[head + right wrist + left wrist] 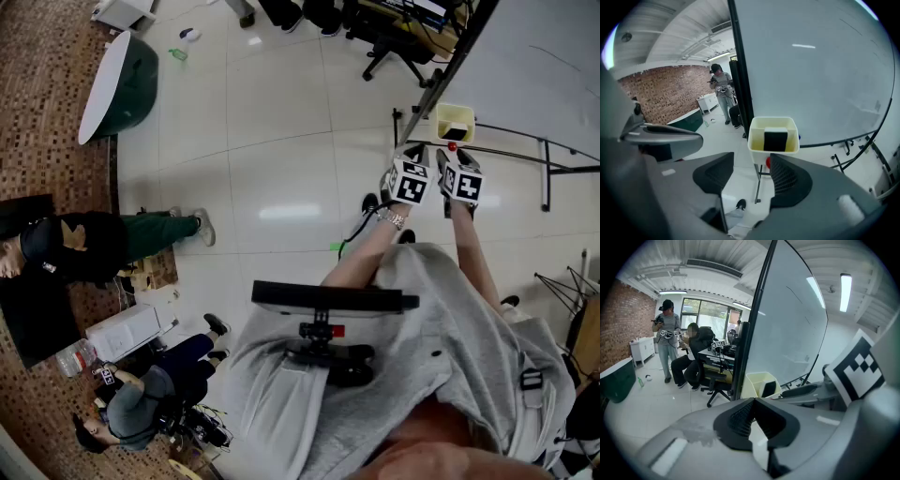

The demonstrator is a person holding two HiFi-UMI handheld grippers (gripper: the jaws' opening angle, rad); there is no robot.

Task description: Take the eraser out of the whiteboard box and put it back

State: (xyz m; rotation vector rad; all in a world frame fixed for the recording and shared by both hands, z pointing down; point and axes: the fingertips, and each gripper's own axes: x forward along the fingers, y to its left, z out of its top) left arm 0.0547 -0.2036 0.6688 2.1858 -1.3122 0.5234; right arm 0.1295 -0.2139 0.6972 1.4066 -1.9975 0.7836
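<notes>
Black eraser (pixel 775 139) sits untaken in pale yellow plastic whiteboard box (pixel 757 152); right tongs (pixel 751 176) gape empty, left tongs (pixel 753 408) closed on nothing

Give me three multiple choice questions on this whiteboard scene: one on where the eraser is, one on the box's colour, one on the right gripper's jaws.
1. Where is the eraser?
A inside the box
B hanging below it
C balanced on its rim

2. What colour is the box?
A red
B pale yellow
C blue

3. How do the right gripper jaws stand?
A shut on the eraser
B apart, nothing held
C shut, empty

Answers: 1 A, the black eraser stands between the box walls. 2 B, its walls are pale yellow. 3 B, a wide gap shows between the jaws, short of the box.
</notes>
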